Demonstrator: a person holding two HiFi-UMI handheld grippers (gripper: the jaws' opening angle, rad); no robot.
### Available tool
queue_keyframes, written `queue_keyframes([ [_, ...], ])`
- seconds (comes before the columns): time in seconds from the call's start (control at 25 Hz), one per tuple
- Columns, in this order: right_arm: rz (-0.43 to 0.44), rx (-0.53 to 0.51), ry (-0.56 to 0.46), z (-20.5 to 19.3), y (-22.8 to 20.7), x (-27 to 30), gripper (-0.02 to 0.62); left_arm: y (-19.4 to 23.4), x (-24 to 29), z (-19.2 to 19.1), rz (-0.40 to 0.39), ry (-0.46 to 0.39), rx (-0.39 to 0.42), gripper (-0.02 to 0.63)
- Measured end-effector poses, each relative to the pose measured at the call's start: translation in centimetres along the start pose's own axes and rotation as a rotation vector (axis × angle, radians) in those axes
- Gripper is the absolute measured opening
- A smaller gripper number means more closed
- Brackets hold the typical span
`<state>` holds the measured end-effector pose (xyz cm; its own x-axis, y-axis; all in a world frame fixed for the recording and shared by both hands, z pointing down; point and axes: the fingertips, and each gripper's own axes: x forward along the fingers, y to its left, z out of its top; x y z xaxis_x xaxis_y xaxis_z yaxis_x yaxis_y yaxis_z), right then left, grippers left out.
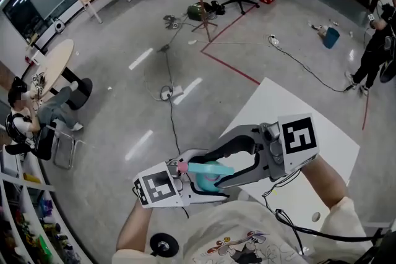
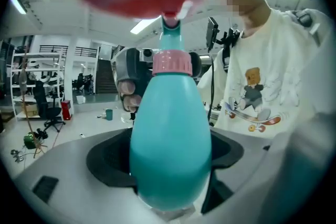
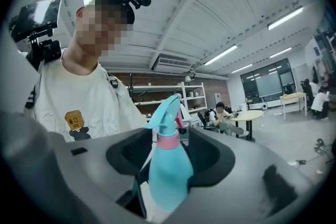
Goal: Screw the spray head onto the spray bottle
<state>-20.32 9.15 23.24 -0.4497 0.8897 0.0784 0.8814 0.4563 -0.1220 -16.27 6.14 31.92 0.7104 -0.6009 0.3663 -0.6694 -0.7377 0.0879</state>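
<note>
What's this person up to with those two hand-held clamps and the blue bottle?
A person is holding a two-jaw gripper in each hand, close to the chest, to put a spray bottle together. The left gripper is clamped on the body of the teal spray bottle. The teal spray head already sits on the neck above a pink collar. The right gripper has its jaws apart around the bottle and does not seem to squeeze it. Whether the head is fully tight cannot be told.

**Crowded at the chest, open to the left**

The spray bottle [image 1: 204,177] is filling the narrow space just before the person's shirt [image 1: 247,241]. The white table [image 1: 291,102] is blocking below right, while air over the floor [image 1: 111,83] is lying open leftward.
</note>
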Motion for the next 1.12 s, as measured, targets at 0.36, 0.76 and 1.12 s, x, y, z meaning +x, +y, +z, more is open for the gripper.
queue_keyframes([
  [0.36,0.083,-0.031,-0.003,-0.2,1.3,0.3,0.149,-0.5,1.3,0.0,-0.048,0.014,0.01,0.403],
  [0.76,-0.186,-0.01,0.002,-1.3,-2.6,-0.7,0.146,4.6,1.1,-1.3,0.312,0.051,-0.082,0.403],
  [1.12,-0.469,-0.049,-0.025,0.2,-5.1,-1.8,0.143,8.7,-0.3,0.1,0.712,-0.017,-0.16,0.402],
])
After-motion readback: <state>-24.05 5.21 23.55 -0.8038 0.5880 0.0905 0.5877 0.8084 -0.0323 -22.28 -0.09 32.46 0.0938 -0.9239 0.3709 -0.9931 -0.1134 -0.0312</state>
